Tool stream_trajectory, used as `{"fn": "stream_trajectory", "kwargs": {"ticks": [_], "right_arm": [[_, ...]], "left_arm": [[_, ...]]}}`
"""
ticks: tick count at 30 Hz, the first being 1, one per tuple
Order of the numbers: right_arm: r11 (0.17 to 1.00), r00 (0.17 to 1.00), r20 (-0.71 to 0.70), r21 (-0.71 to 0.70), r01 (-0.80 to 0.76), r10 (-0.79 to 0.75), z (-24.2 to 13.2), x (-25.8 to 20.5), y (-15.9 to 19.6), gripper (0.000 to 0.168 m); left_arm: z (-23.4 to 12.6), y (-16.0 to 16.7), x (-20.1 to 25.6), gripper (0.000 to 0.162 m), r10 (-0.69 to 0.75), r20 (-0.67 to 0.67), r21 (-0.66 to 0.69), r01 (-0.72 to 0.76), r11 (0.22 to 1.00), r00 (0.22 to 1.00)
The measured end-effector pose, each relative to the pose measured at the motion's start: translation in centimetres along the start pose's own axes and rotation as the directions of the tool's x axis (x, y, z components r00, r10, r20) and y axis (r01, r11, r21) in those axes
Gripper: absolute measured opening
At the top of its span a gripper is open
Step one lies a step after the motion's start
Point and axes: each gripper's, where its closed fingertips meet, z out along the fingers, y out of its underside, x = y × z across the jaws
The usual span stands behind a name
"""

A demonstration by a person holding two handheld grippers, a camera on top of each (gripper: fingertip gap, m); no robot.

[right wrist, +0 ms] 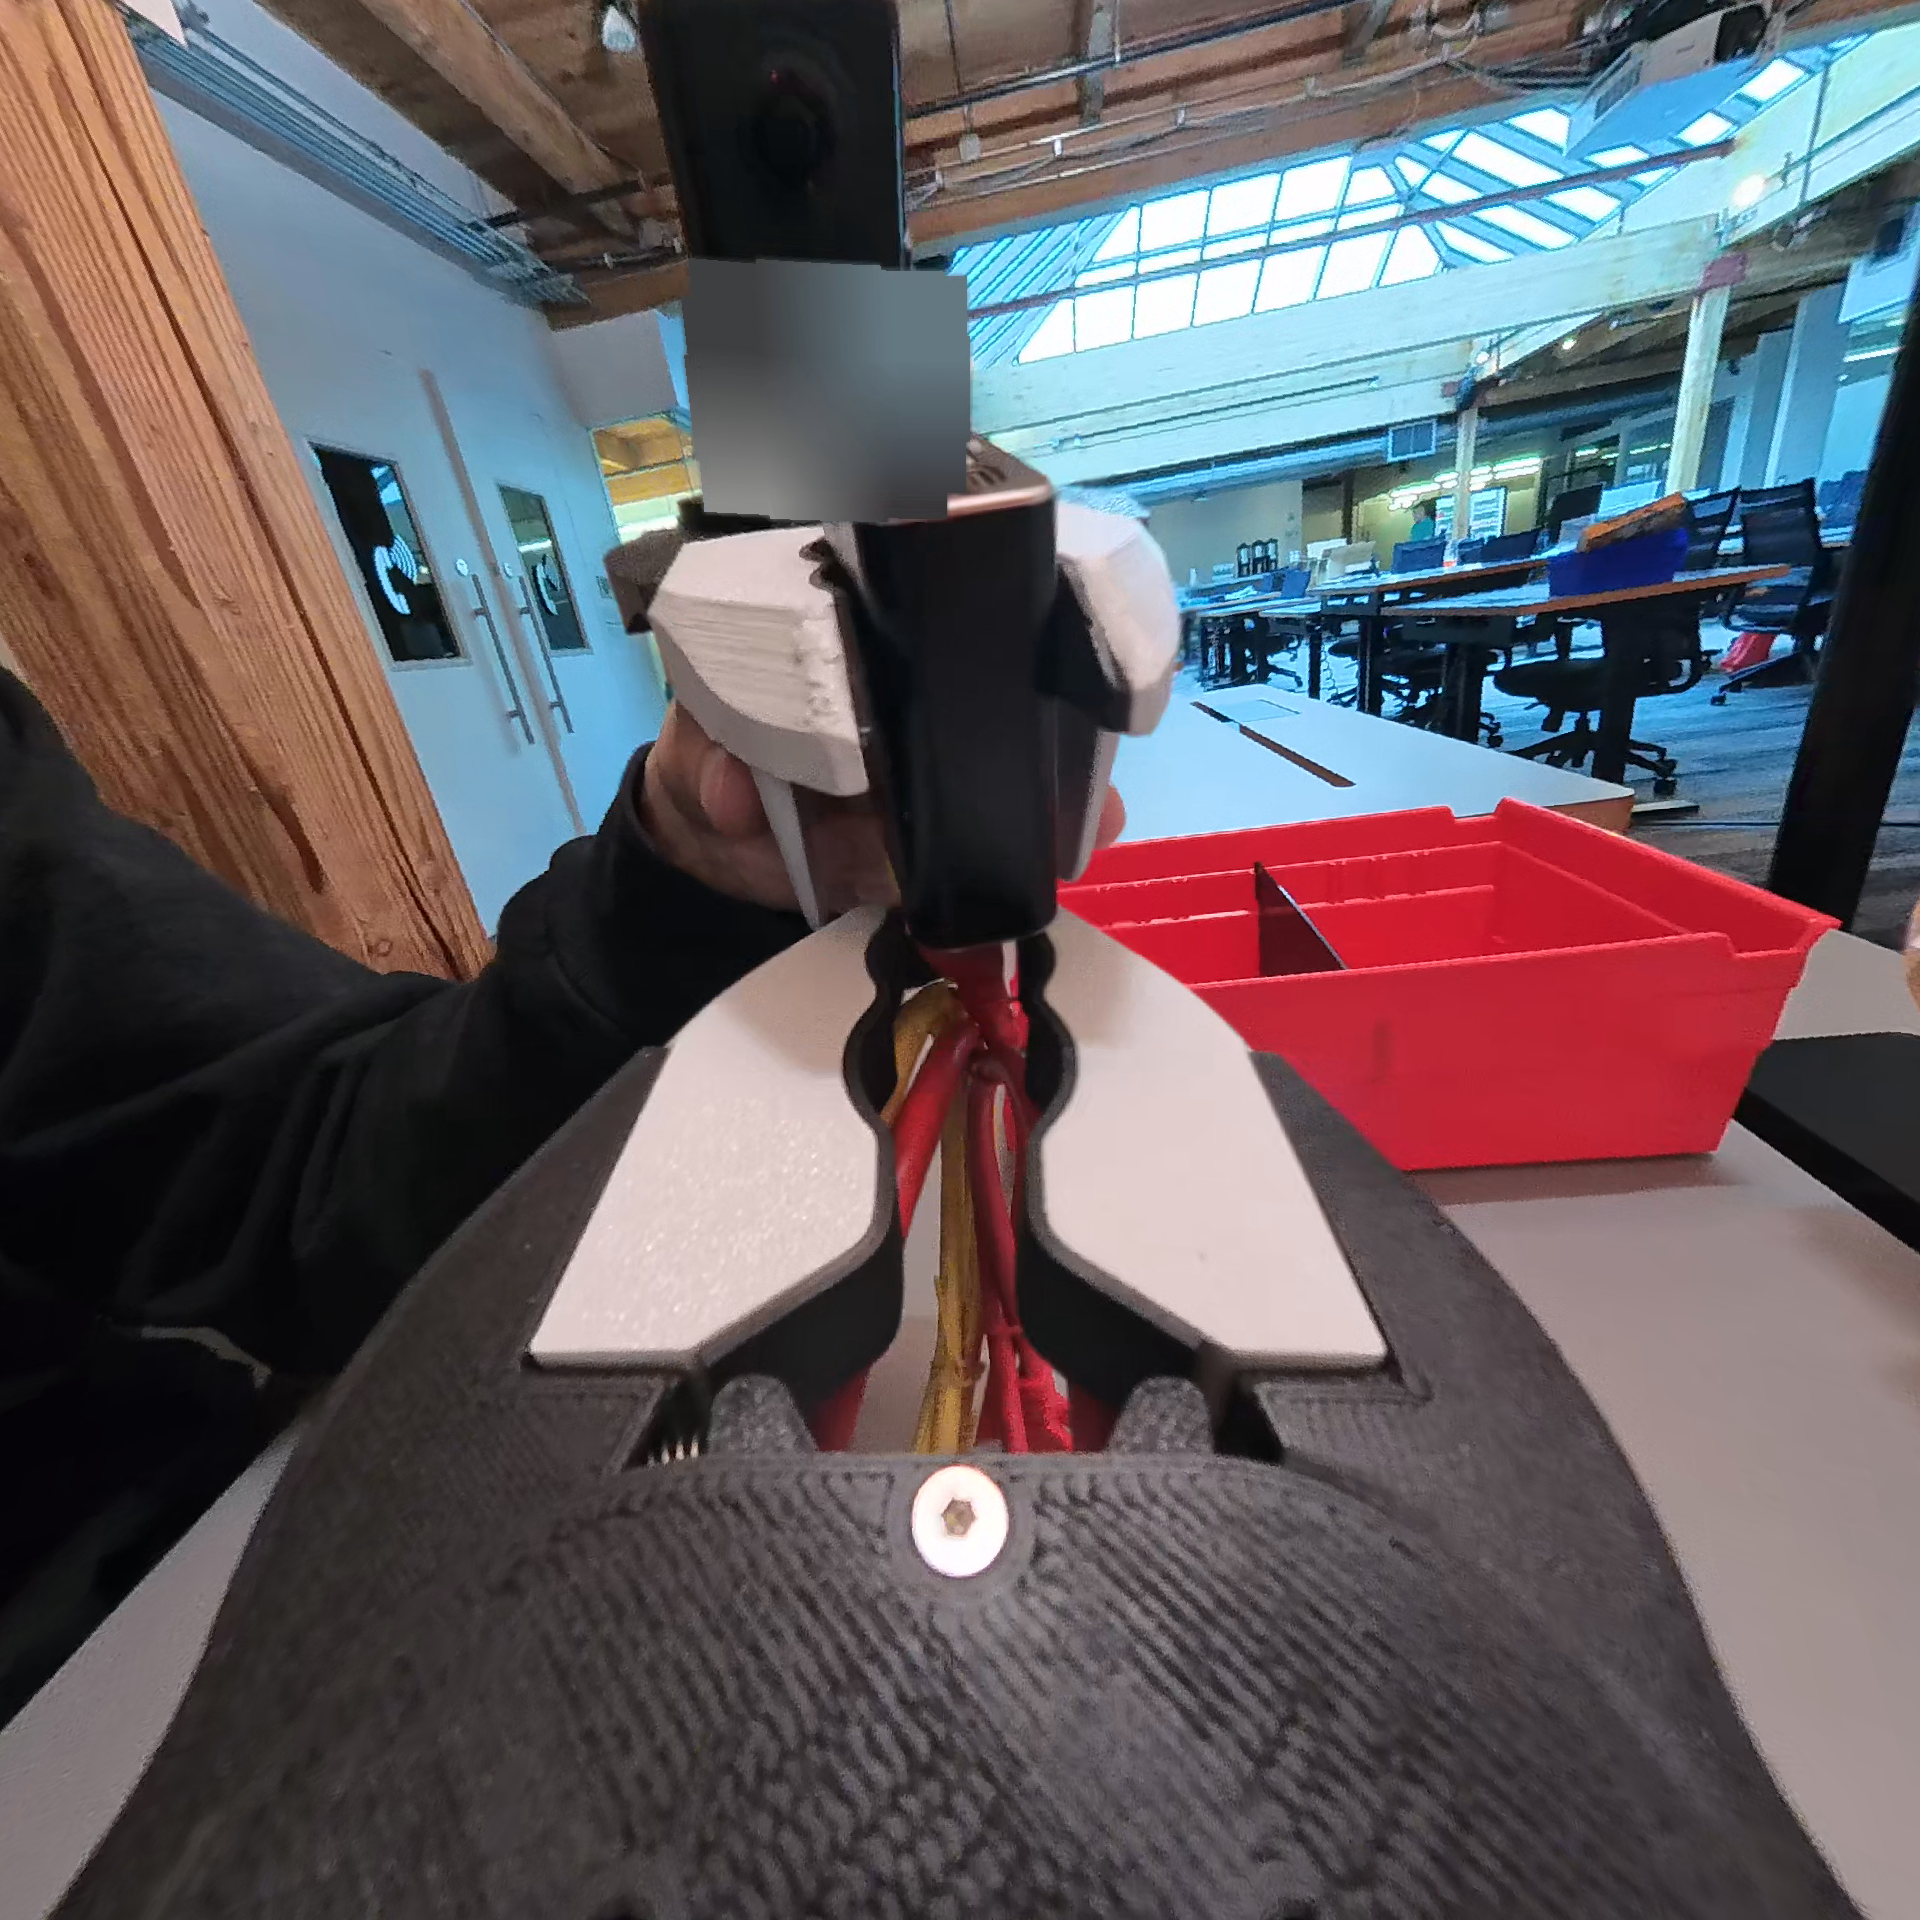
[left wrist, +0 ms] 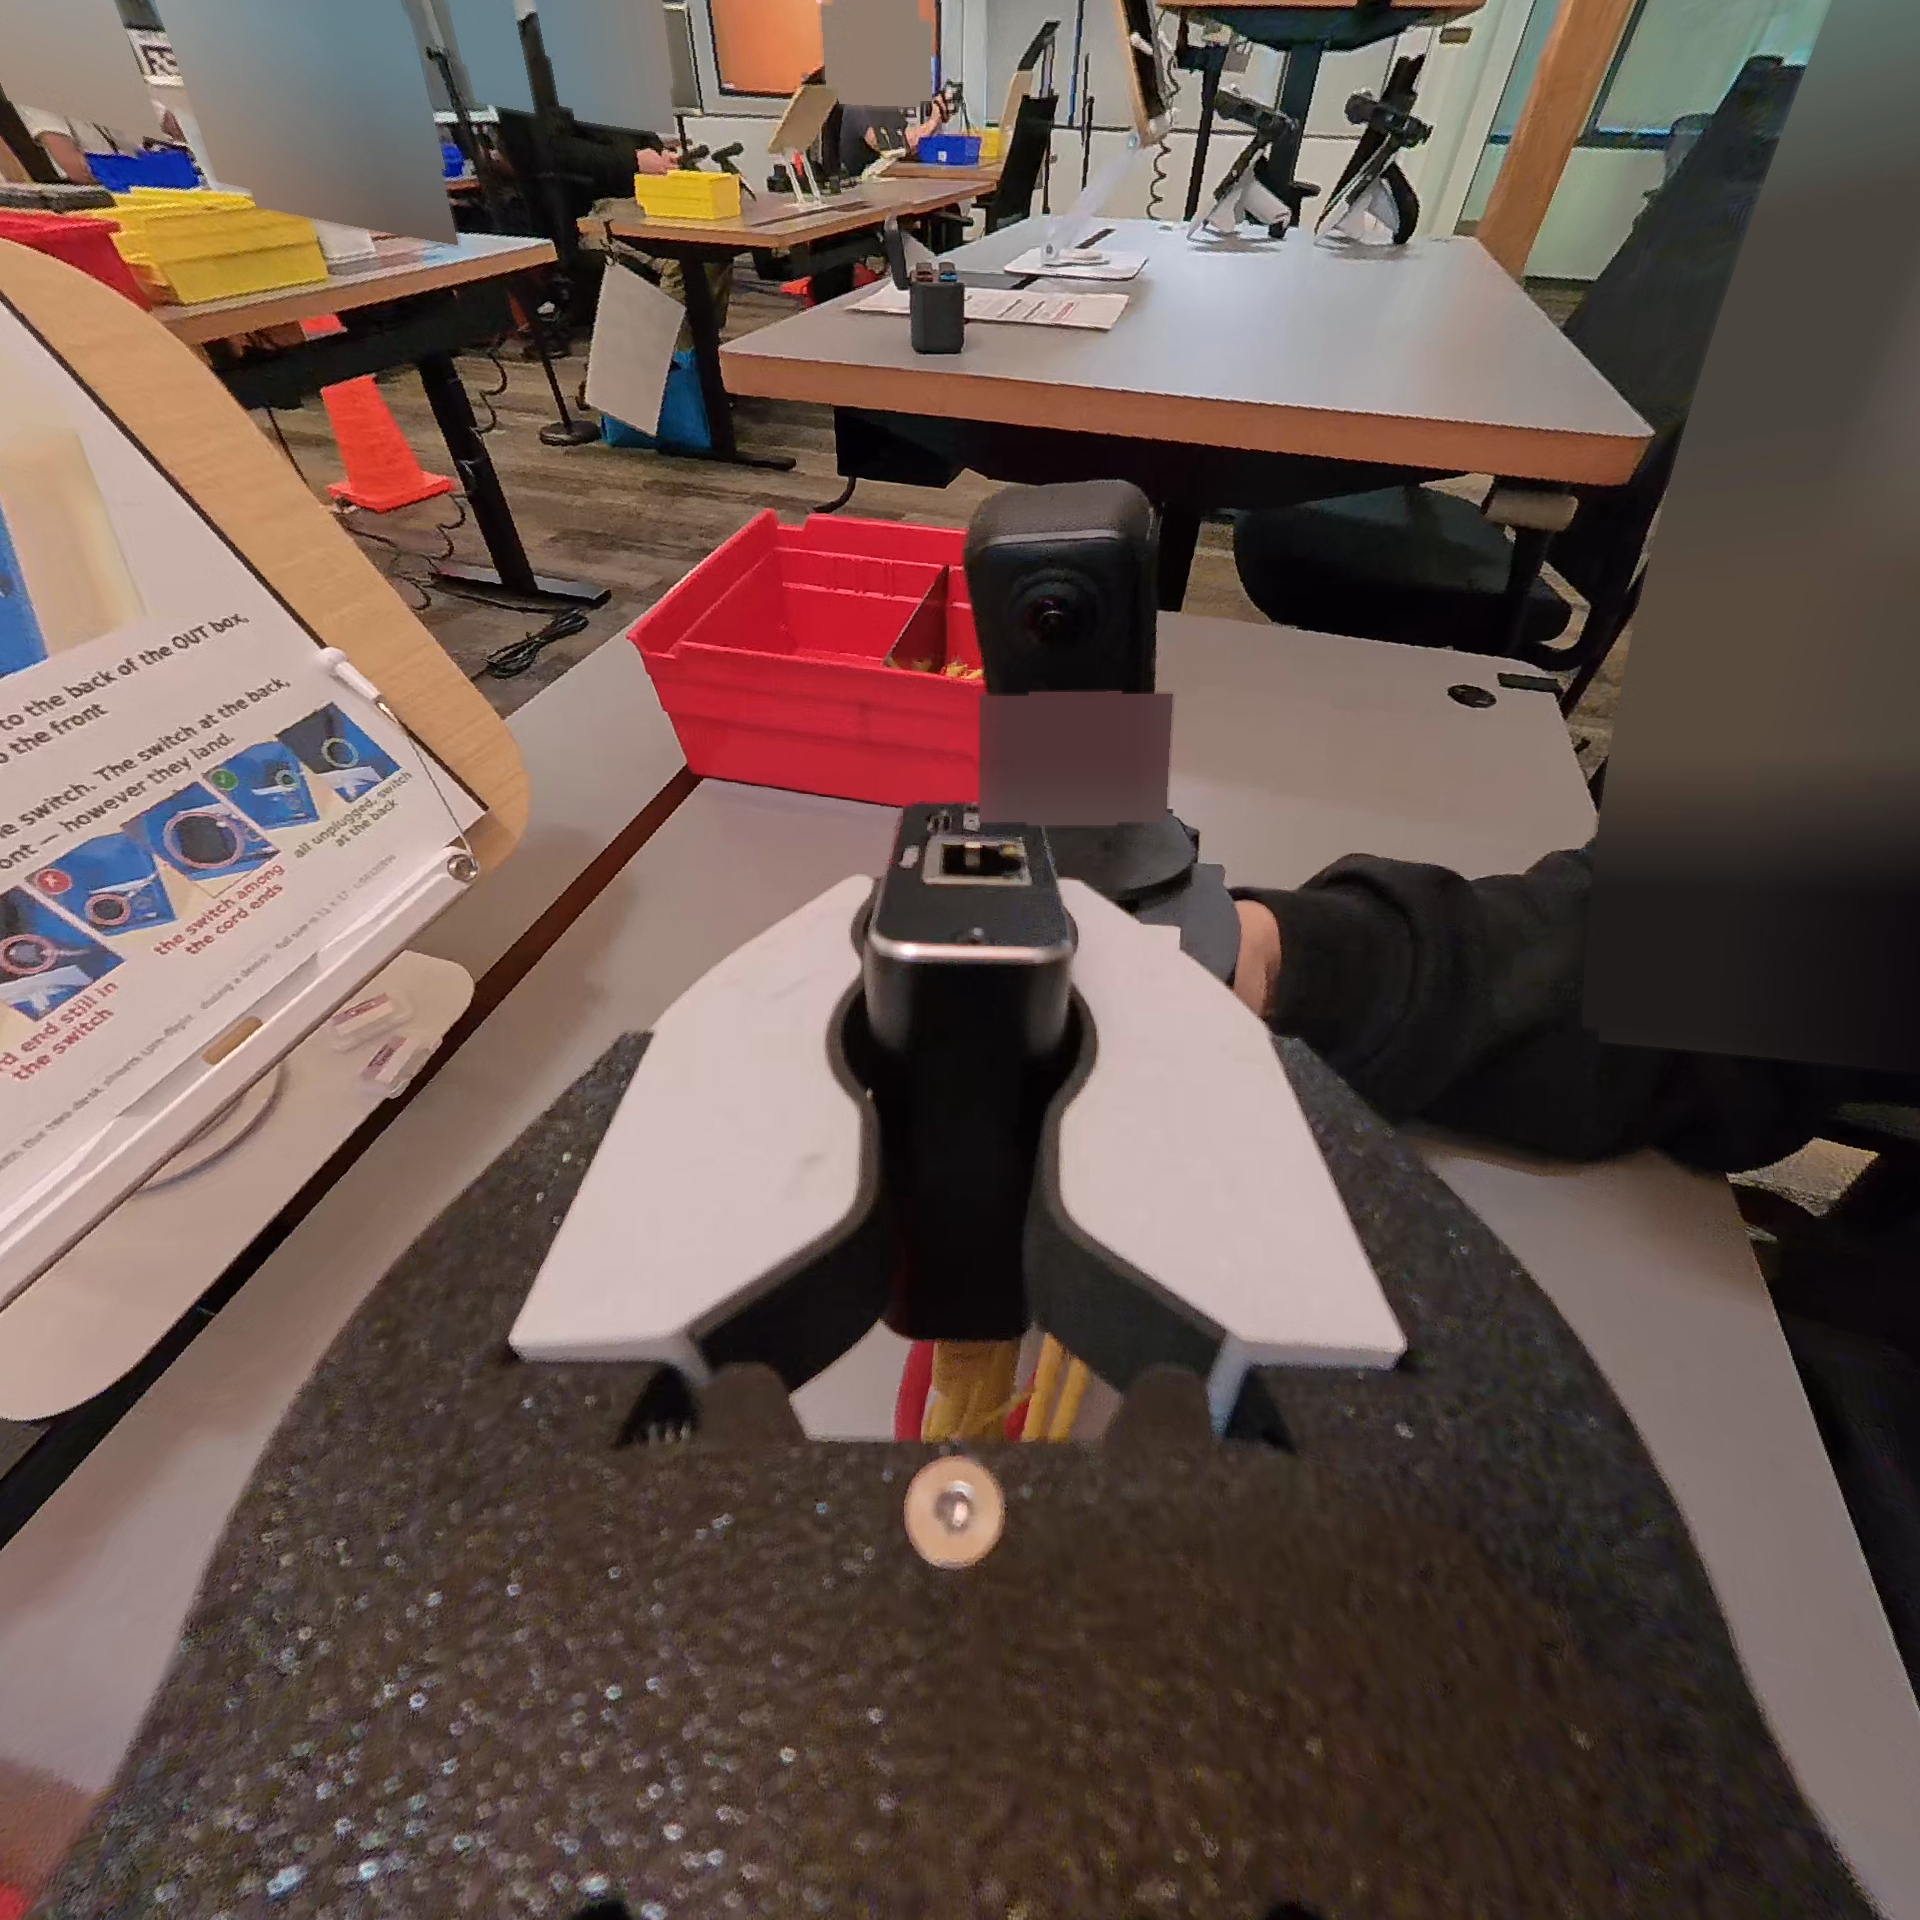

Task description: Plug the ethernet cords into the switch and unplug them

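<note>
Grey worktop (left wrist: 1351, 748) runs under both my hands in an open office with rows of desks behind. My left gripper (left wrist: 966, 966) has its fingers (left wrist: 769, 1122) clamped on the switch (left wrist: 966, 1039), a slim black box held upright-forward between them with one open port facing up at 12 o'clock. In the right wrist view that same switch (right wrist: 966, 748) sits at 12 o'clock, pinched in the left gripper (right wrist: 914, 665), with my left hand (right wrist: 727, 821) behind it at 9 o'clock. My right gripper (right wrist: 961, 997) has its fingers (right wrist: 748, 1164) drawn close around the bundle of red and yellow cords (right wrist: 966, 1122) hanging from the switch's lower end; whether they actually pinch a cord I cannot tell. A red bin (right wrist: 1455, 997) with a black divider stands on the worktop at 3 o'clock. An instruction sheet on a wooden stand (left wrist: 239, 831) sits at 9 o'clock in the left view.
</note>
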Motion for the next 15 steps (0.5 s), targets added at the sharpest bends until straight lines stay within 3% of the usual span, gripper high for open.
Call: {"fn": "stream_trajectory", "kwargs": {"ticks": [7, 10, 13, 15], "right_arm": [[0.975, 0.990, 0.022, -0.173, 0.139, -0.137, -0.9, -0.5, 0.8, 0.016], [0.957, 0.988, 0.036, -0.248, 0.154, -0.150, -1.5, -0.7, 1.2, 0.016], [0.944, 0.984, 0.029, -0.279, 0.175, -0.173, -1.9, -0.7, 1.2, 0.016], [0.943, 0.985, 0.023, -0.286, 0.169, -0.170, -2.2, -0.6, 1.0, 0.016]], "left_arm": [[-0.3, 0.9, 0.8, 0.027, 0.040, -0.030, -0.072, -0.042, 0.997, 0.999], [-0.2, 1.5, 0.6, 0.040, 0.083, 0.010, -0.119, -0.081, 0.990, 0.996], [-0.2, 1.4, 0.8, 0.037, 0.113, 0.021, -0.129, -0.109, 0.986, 0.993], [-0.6, 0.9, 1.0, 0.027, 0.122, 0.018, -0.105, -0.119, 0.987, 0.992]]}}
